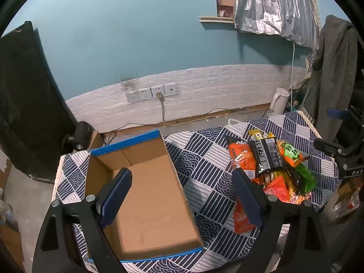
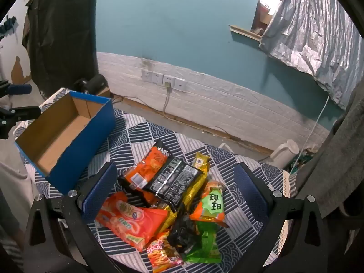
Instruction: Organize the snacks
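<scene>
A pile of snack packets [image 2: 173,193] lies on the patterned cloth: orange, black, yellow and green bags. It also shows in the left wrist view [image 1: 270,166] at the right. An empty blue cardboard box [image 1: 147,188] stands to the left of the pile; it also shows in the right wrist view [image 2: 66,134]. My left gripper [image 1: 182,182] is open and empty above the box's right wall. My right gripper [image 2: 175,179] is open and empty, hovering above the pile.
The table [image 1: 204,173] wears a navy and white patterned cloth. A white kettle [image 2: 284,157] stands on the floor by the wall. Wall sockets [image 1: 151,93] with a cable are behind. A grey garment [image 1: 329,72] hangs at the right.
</scene>
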`<state>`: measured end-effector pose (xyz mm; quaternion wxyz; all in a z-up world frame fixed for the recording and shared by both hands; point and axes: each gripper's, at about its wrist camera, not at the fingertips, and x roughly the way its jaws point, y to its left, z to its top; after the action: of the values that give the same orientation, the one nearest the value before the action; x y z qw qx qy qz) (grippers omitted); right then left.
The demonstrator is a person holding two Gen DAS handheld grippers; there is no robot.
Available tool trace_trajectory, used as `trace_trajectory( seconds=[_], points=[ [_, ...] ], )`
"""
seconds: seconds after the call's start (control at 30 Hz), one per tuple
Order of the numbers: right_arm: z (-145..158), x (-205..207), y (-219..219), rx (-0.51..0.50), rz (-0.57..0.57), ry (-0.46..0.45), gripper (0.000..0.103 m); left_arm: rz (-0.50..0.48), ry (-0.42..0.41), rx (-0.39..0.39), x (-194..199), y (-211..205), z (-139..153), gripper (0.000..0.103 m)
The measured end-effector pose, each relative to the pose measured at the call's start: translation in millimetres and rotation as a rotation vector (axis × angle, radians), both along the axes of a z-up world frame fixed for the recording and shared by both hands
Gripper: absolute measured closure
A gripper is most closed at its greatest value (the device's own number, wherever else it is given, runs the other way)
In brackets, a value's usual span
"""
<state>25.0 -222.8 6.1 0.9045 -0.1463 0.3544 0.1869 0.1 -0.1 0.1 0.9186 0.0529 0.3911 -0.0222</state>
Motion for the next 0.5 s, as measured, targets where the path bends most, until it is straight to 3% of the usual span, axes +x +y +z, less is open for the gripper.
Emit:
trace_trajectory(
  seconds=[0.5],
  points=[
    [-1.5, 1.0, 1.9, -0.005, -0.002, 0.005, 0.003, -0.034, -0.030, 0.011, -5.0, -4.9, 1.0, 0.013]
  ],
)
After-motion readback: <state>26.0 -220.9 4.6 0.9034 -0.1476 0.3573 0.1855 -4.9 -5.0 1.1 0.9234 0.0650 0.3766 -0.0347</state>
